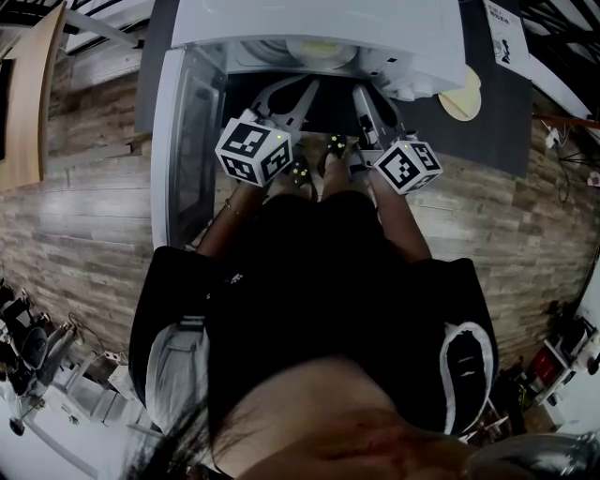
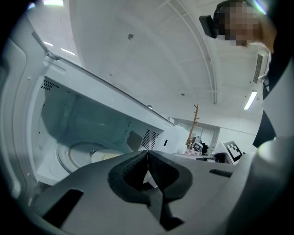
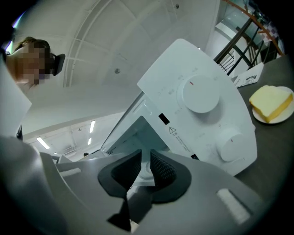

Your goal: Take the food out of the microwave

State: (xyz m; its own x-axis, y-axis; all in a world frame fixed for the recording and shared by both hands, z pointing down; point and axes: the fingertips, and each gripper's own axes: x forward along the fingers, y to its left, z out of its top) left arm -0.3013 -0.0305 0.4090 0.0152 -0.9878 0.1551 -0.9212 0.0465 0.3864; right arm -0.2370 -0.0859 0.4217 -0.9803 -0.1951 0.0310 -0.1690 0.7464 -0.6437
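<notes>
The food [image 1: 319,47] lies flat on the round glass plate [image 2: 69,153] inside the open microwave [image 1: 309,19], straight ahead of both grippers. The left gripper [image 2: 147,153] looks nearer. Its jaws are pressed together and hold nothing. The right gripper [image 3: 145,158] has its jaws a little apart, and it is empty. I cannot tell the food's long side.

- Inside the microwave [image 2: 92,124], the pale food [image 2: 104,156] is half hidden behind the left gripper [image 2: 147,156].
- Print on the microwave's front panel [image 3: 202,114] is too small to read.
- Right of the microwave, a leaflet [image 1: 506,33] is cut off at the picture's top.
</notes>
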